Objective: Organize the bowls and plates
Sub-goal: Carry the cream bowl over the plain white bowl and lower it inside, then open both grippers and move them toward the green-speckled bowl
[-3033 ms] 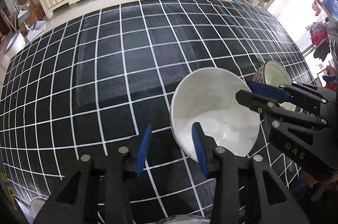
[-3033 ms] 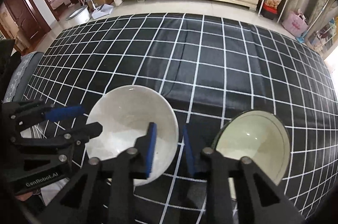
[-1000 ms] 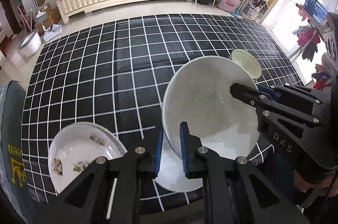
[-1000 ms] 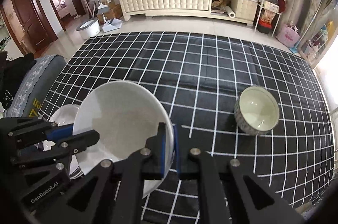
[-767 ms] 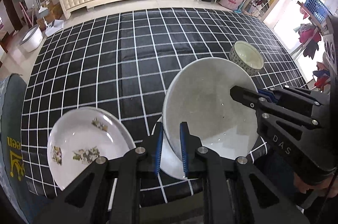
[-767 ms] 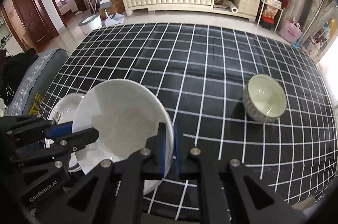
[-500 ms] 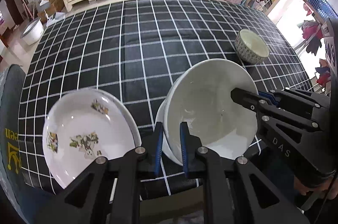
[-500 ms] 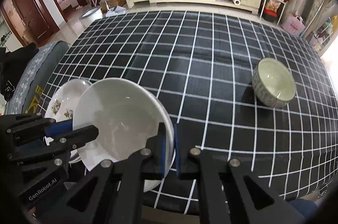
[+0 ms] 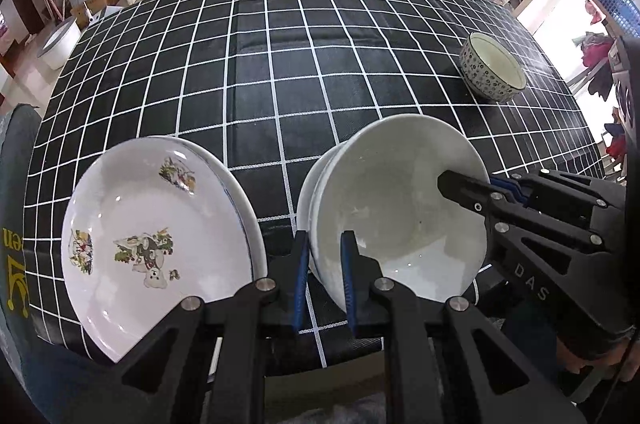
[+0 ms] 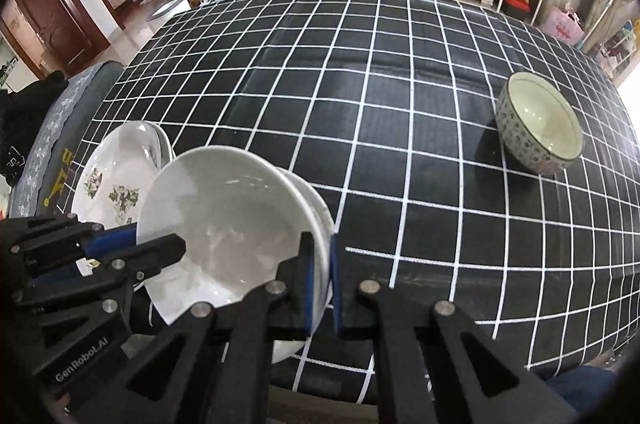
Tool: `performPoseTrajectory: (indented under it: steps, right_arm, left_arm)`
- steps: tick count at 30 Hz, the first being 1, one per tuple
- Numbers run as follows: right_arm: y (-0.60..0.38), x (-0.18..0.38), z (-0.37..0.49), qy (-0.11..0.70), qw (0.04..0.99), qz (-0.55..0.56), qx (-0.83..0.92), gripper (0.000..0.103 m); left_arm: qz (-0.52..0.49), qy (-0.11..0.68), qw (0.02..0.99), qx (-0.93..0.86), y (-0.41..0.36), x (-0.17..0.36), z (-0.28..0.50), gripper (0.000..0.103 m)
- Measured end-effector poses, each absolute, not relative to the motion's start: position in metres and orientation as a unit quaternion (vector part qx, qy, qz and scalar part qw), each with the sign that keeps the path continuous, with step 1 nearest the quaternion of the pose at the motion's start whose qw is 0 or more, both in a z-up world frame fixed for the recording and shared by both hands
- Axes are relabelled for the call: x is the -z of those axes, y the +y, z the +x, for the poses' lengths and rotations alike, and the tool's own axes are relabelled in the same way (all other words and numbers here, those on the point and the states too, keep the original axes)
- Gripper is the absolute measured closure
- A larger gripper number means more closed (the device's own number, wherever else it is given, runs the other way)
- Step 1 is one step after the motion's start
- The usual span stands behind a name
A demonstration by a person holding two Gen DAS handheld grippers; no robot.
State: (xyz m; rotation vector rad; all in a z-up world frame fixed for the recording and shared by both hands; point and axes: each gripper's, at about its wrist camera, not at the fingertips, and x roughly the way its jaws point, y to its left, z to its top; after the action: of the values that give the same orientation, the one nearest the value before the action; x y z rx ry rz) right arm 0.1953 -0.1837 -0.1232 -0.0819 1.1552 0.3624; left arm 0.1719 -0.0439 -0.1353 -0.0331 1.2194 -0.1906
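Both grippers have carried the white bowl point(image 9: 400, 216) from the middle of the table point(image 9: 280, 72) back to its near edge, where it now sits over a second white bowl point(image 9: 310, 184) whose rim shows just under it on the left. Three seconds ago neither that lower bowl nor the plates were in sight.

Largest first: the table, under a black cloth with a white grid, carries everything. At its near left corner lie the plates point(image 9: 152, 240), a flowered one on top of another, just beside the bowls. Next in size is the white bowl, tilted slightly, not yet level in the one beneath. Smallest is the patterned bowl point(image 10: 538, 124), alone near the far right edge, well apart from the rest.

The left gripper point(image 9: 324, 276) is clamped on the bowl's near rim, one finger inside and one outside. The right gripper point(image 10: 320, 284) pinches the opposite rim the same way.

The step in hand looks like nesting the white bowl into the lower one. The next move would call for lowering it level until it seats, then letting go on both sides; a tilted release could make it rock or clink.
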Motion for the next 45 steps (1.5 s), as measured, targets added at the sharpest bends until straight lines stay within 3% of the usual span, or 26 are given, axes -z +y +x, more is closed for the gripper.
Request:
performPoseTrajectory:
  steps: [18,31,33,38,41,45]
  right_arm:
    - [-0.178,0.124,0.195,0.536,0.824,-0.078,-0.165,0.093]
    - [-0.185,0.105,0.191,0.518,0.839,-0.057,-0.161,0.092]
    - [-0.188,0.098,0.189,0.511,0.844,-0.054,-0.153,0.090]
    - [-0.203,0.077,0.180,0.484,0.863,-0.042,-0.137,0.064]
    - [-0.213,0.059,0.174,0.463,0.876,-0.033,-0.130,0.054]
    - [-0.225,0.042,0.170,0.448,0.885,-0.024,-0.123,0.049]
  left_arm:
    - [-0.014,0.570,0.817,0.089,-0.045,0.141,0.172,0.089]
    - [-0.002,0.537,0.838,0.097,-0.045,0.115,0.161,0.086]
    - [-0.002,0.529,0.843,0.100,-0.046,0.108,0.159,0.084]
    - [0.006,0.501,0.859,0.108,-0.051,0.086,0.155,0.079]
    - [0.009,0.485,0.867,0.118,-0.058,0.071,0.153,0.072]
    - [0.020,0.465,0.876,0.125,-0.066,0.055,0.154,0.070]
